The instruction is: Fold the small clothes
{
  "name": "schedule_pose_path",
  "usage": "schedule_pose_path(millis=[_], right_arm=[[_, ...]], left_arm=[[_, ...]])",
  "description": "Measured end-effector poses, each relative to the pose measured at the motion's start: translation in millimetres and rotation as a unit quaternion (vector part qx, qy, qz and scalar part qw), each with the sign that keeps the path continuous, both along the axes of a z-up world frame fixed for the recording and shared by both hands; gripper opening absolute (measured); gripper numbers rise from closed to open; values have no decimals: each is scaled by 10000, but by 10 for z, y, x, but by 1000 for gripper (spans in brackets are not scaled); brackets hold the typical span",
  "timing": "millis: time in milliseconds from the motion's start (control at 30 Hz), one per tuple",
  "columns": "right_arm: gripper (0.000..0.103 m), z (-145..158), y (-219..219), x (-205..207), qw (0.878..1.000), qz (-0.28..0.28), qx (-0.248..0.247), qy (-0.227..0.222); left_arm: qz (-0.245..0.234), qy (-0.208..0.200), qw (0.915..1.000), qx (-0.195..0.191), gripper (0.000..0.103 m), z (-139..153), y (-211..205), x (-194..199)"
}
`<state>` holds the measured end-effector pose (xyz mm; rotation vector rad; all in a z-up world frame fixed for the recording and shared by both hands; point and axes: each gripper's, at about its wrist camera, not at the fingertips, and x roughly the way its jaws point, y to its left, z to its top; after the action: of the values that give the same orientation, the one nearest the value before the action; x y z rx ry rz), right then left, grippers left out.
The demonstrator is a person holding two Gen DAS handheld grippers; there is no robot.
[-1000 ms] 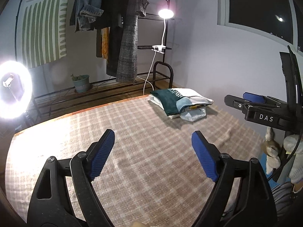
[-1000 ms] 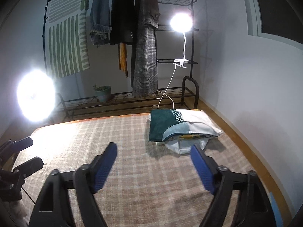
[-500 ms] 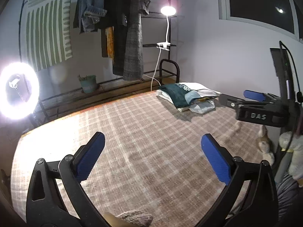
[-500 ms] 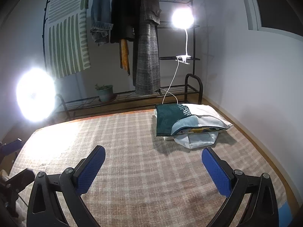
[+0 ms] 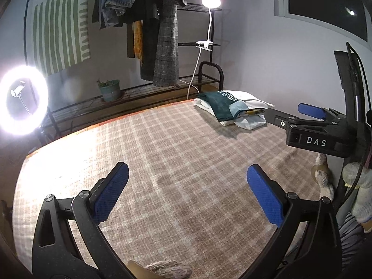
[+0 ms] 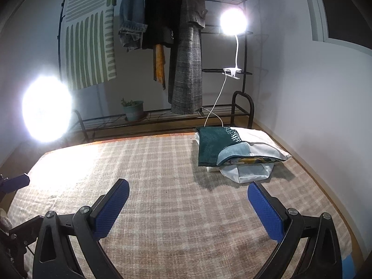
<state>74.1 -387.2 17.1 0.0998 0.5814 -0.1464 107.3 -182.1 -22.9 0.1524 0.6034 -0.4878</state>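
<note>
A stack of folded small clothes [image 5: 232,110], dark green, pale blue and white, lies at the far right corner of the checked bed cover [image 5: 176,162]. It also shows in the right wrist view [image 6: 237,155]. My left gripper [image 5: 187,194] is open and empty above the cover, well short of the stack. My right gripper [image 6: 188,205] is open and empty, closer to the stack. The right gripper also shows from the side in the left wrist view [image 5: 311,125].
A ring light [image 5: 22,100] glares at the left. A clothes rack [image 6: 186,53] with hanging coats, a clip lamp [image 6: 233,21] and a potted plant [image 6: 133,110] stand behind the bed. A white wall runs along the right.
Both grippers have opened wider and shifted slightly forward over the cover. The stack of clothes has not moved.
</note>
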Motion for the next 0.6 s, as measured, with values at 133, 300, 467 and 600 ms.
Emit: schedule_pose_path(millis=[133,300,467,600], right_arm=[[103,0,3,3,10000,-2,-5,5],[103,-2,12,13,10000,32,-24,18],[103,-10,4,46,10000,53,17,48],[103,-13,12,42,10000,58,17,57]], left_arm=[[-11,4,10000,1,103,5,6,-1],[3,-11,10000,12,103,1,-5,-3],[-11,15,10000,-15,103,20,8,1],[-19,9,10000,-13,103,16,8,1]])
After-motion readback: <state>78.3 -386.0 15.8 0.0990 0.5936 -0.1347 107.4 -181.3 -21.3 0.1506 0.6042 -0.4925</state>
